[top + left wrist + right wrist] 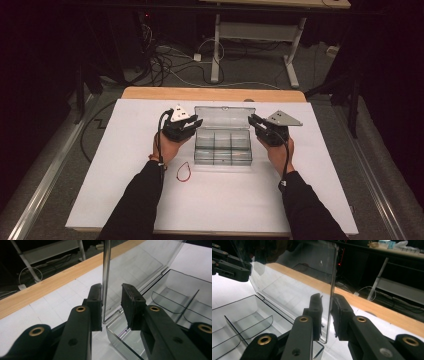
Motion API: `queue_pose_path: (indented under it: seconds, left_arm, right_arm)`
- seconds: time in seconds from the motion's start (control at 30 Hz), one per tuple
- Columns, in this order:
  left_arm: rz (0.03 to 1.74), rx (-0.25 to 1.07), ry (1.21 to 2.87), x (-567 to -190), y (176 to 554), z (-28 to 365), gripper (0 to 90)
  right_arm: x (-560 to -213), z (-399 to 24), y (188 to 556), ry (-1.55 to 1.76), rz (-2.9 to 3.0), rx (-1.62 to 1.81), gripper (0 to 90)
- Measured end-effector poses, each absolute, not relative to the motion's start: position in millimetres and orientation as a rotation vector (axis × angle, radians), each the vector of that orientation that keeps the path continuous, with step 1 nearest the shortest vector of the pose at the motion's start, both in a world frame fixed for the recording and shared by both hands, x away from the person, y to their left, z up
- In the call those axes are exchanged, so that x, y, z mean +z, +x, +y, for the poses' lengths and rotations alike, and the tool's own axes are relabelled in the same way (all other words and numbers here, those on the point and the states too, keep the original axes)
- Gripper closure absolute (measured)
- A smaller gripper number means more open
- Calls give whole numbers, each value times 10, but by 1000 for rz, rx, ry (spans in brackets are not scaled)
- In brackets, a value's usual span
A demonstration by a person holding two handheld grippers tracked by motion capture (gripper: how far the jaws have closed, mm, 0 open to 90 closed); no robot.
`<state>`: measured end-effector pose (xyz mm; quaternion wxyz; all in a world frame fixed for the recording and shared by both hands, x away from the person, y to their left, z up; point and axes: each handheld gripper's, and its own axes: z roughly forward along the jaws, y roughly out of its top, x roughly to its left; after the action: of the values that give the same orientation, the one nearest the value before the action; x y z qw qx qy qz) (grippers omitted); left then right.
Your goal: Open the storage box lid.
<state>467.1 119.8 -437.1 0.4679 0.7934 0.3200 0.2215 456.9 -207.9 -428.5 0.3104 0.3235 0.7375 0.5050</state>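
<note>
Clear plastic box (222,146) is set mid-table, its lid (224,117) raised upright. Each lid side edge is straddled by a gripper, left gripper (111,305) and right gripper (326,315); whether it is pinched cannot be told. Uneven pulls could twist the hinge or slide the box toward the red band (183,171).

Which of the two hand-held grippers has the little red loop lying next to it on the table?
The left hand-held gripper, on the left side of the clear plastic box. The red loop lies beside that forearm, at the box's near left corner; the right hand-held gripper has none near it.
</note>
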Motion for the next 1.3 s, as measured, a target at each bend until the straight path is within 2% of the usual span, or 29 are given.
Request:
queue_pose_path:
  seconds: [0.63,1.3]
  left_arm:
    - [834,537,1996,-4585,4758,1129,683]
    - [845,528,2035,-4676,4768,1081,645]
  right_arm:
    - [-4571,-2051,4664,982,1975,1310,789]
    - [-4647,-2000,4675,1008,2017,1227,768]
